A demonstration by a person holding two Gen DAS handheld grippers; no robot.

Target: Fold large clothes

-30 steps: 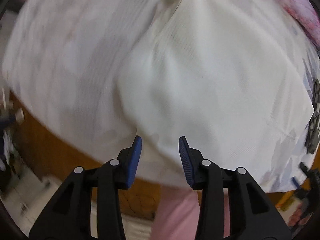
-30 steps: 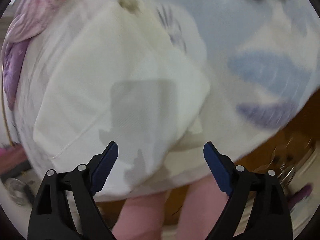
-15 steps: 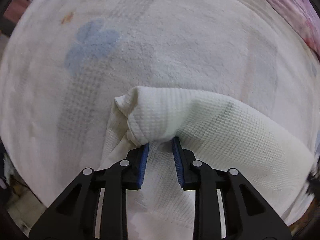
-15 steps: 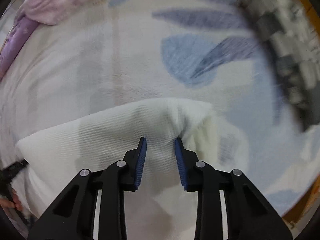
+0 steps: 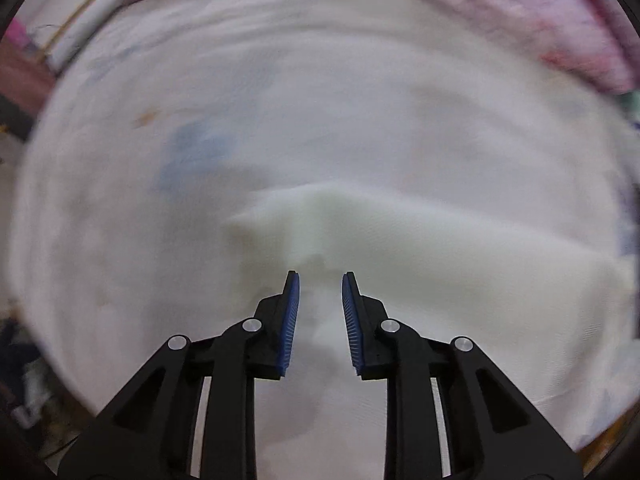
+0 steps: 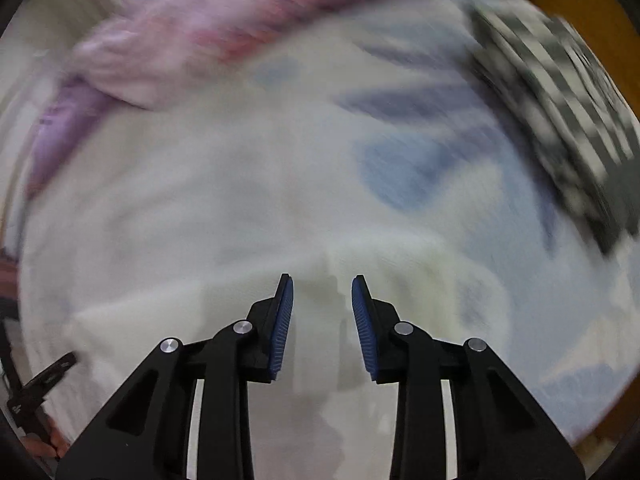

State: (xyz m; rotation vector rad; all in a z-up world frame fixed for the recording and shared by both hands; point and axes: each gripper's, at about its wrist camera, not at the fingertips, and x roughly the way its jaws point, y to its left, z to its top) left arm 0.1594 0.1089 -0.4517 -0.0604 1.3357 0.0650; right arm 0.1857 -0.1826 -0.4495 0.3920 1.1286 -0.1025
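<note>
— That cream garment (image 5: 440,256)?
— Soft matt cloth, finely woven. The sheet (image 6: 240,184) beneath: matt printed cotton.
— The left claw (image 5: 319,280)?
— Matt black plastic, ribbed blue pads (image 5: 290,320), shiny metal pins.

This looks like a bedroom in a home. A bed covered by a white bedspread (image 6: 224,200) printed with blue leaf shapes fills both views. A rumpled pink and purple blanket (image 6: 208,36) lies along its far side, a black-and-white checked cloth (image 6: 560,92) on the right edge, and an orange-brown wooden bed frame (image 6: 588,12) shows beyond.
</note>
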